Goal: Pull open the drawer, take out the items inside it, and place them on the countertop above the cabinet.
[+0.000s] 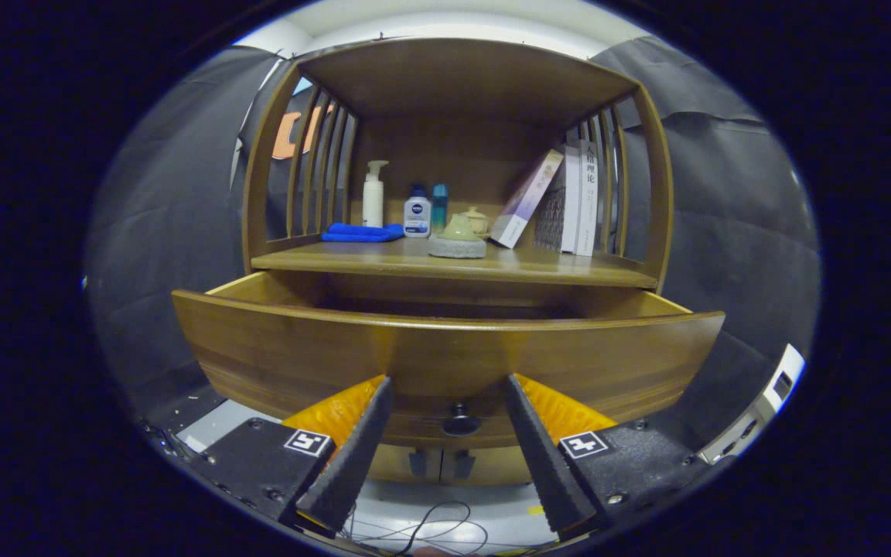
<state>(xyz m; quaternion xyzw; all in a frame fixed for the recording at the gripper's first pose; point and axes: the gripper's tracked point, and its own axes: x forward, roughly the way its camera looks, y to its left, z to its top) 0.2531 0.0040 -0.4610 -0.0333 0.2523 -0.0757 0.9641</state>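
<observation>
On the countertop (384, 261), far beyond the fingers, a folded blue cloth (362, 232) lies at the left, with a white pump bottle (373, 193) behind it; to the right stand two small bottles (425, 210), a green teapot (458, 235) and leaning books (561, 199). Nearer, the drawer (445, 348) is pulled out; its inside is hidden behind its front. The gripper (447, 381) is spread open, its fingers apart, the drawer knob (461, 422) between them and untouched.

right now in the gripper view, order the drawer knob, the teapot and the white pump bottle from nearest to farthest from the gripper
1. Drawer knob: between the open gripper's fingers, on the drawer front.
2. Teapot: front middle of the countertop.
3. White pump bottle: back left, behind the blue cloth.
</observation>
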